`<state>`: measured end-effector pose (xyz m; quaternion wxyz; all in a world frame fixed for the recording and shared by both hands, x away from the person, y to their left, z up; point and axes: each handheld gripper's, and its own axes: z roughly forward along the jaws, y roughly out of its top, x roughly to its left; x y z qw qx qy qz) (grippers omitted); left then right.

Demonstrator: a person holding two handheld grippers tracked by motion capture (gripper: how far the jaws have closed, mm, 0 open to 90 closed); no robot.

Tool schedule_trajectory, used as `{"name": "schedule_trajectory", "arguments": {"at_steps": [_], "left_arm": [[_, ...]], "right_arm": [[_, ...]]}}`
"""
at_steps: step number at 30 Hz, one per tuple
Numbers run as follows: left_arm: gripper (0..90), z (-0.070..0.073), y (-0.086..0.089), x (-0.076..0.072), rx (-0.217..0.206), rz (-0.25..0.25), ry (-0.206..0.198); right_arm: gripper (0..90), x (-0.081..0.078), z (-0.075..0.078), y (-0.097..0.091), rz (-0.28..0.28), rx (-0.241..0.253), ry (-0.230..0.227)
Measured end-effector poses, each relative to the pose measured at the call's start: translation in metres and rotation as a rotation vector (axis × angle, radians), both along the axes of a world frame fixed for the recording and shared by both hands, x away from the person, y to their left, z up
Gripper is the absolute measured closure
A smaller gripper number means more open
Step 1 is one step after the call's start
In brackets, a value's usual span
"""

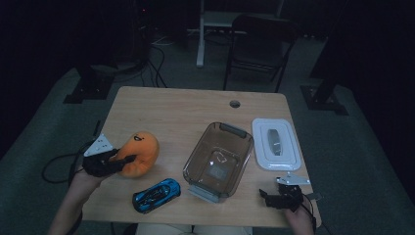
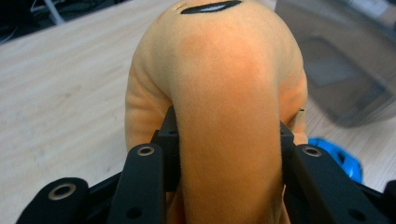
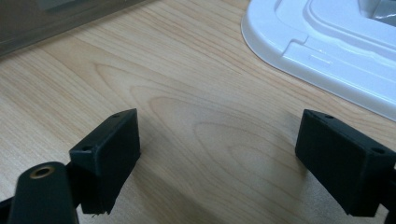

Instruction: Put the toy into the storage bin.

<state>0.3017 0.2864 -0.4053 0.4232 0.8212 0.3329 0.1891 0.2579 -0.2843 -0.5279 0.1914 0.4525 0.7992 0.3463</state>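
Orange plush (image 1: 139, 154) clamped by left gripper (image 1: 120, 160).
Plush squeezed between both jaws, beside blue car (image 1: 156, 195); right gripper (image 1: 279, 196) held wide, nothing gripped, near white lid (image 1: 275, 143).

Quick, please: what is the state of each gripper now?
Left gripper: closed on the orange plush toy.
Right gripper: open, holding nothing, above the table.
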Motion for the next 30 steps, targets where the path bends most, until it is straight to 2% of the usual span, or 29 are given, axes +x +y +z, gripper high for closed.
{"name": "schedule_trajectory", "arguments": {"at_steps": [4,6,12,16,26,30], "left_arm": [[62.9,0.015,-0.008,0.005,-0.002,-0.033,-0.017],[62.9,0.022,-0.013,0.006,0.001,-0.054,-0.042],[62.7,0.042,-0.033,0.013,0.008,-0.138,-0.073],[62.6,0.051,-0.046,0.019,0.004,-0.191,-0.084],[62.4,0.067,-0.088,0.033,0.050,-0.318,-0.110],[62.2,0.076,-0.106,0.037,0.048,-0.371,-0.132]], "right_arm": [[13.5,0.000,0.000,0.000,0.000,0.000,0.000],[13.5,0.000,0.000,0.000,0.000,0.000,0.000],[13.5,0.000,0.000,-0.001,0.000,0.008,0.001],[13.5,0.000,0.000,0.000,0.000,0.000,-0.002],[13.5,0.000,0.000,0.000,0.000,0.000,-0.001],[13.5,0.000,0.000,0.000,-0.001,0.000,-0.001]]}}
